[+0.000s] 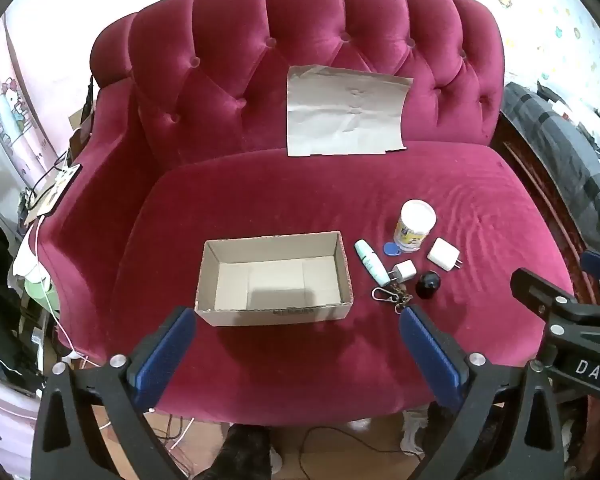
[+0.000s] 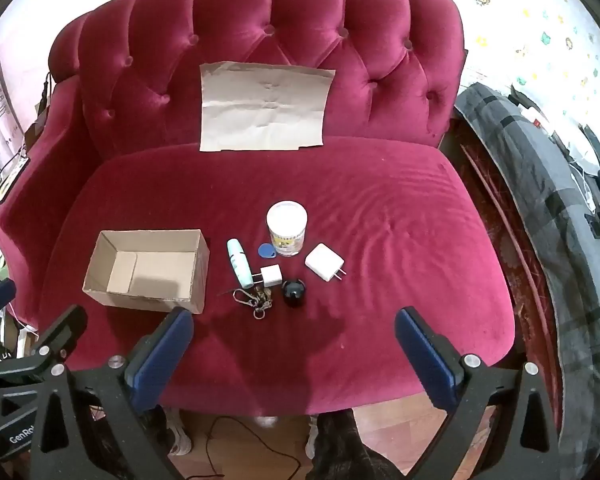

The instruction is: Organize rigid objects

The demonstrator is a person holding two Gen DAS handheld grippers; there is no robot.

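The empty cardboard box [image 2: 146, 268] sits left on the sofa seat [image 2: 400, 280], the small objects clustered just right of it, so either gripper, left [image 1: 296, 340] or right [image 2: 294, 344], both spread wide and holding nothing, should probably descend squarely over one item, perhaps the white jar [image 2: 287, 227].

Sofa [image 2: 380, 216]: crimson velvet, soft nap, button-tufted. Box [image 2: 148, 268]: raw corrugated cardboard, matt. Sheet [image 2: 264, 108]: creased brown paper, matt. Large charger [image 2: 322, 266]: smooth white plastic, metal prongs. Round black object [image 2: 294, 291]: glossy. Keyring [image 2: 252, 300]: metal. Tool pads [image 2: 160, 360]: ribbed blue, on black plastic.
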